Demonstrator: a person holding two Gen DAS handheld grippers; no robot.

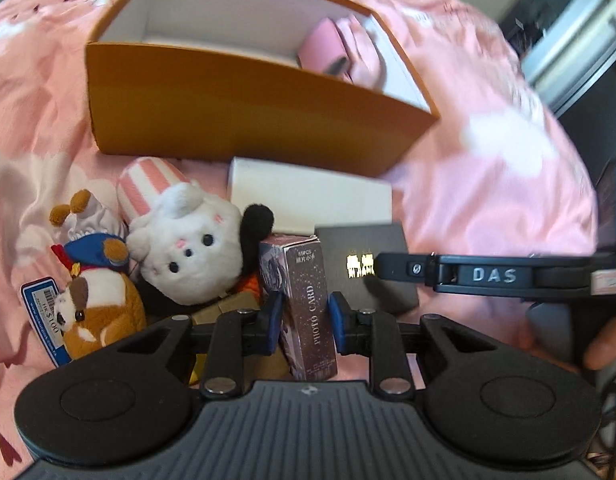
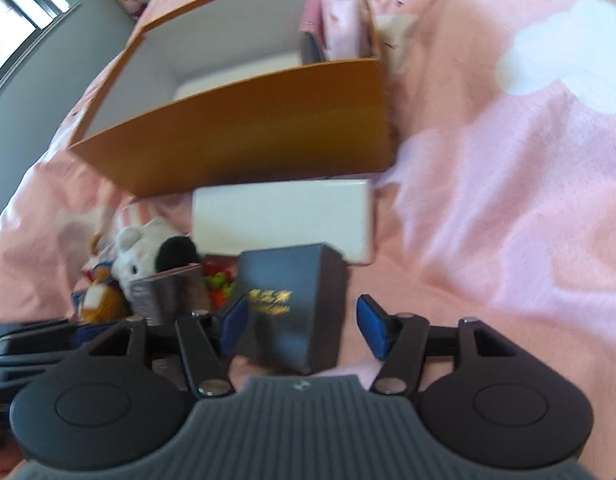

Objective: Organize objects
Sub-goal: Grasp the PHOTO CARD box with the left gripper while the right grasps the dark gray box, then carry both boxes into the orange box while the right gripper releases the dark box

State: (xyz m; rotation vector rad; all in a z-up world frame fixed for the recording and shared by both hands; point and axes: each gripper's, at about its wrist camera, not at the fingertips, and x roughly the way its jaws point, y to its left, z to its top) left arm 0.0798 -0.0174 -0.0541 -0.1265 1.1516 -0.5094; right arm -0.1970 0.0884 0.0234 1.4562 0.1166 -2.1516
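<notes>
A tall pink "PHOTO CARD" box point(image 1: 308, 300) stands upright on the pink bedspread, and my left gripper point(image 1: 305, 322) is shut on it, both blue pads pressed to its sides. To its right sits a dark box with gold lettering point(image 1: 363, 240). In the right wrist view that dark box point(image 2: 288, 300) stands between the fingers of my right gripper point(image 2: 304, 324), which is open; the right pad is clearly apart from the box. The photo card box point(image 2: 172, 292) shows at the left there. One finger point(image 1: 487, 276) of the right gripper crosses the left wrist view.
A big orange box point(image 1: 248, 116) with a white inside lies open behind, with pink items point(image 1: 339, 52) at its right end. A white box point(image 1: 308, 196) lies in front of it. A white plush point(image 1: 188, 244), a brown plush point(image 1: 100, 308) and a striped plush point(image 1: 148, 184) crowd the left.
</notes>
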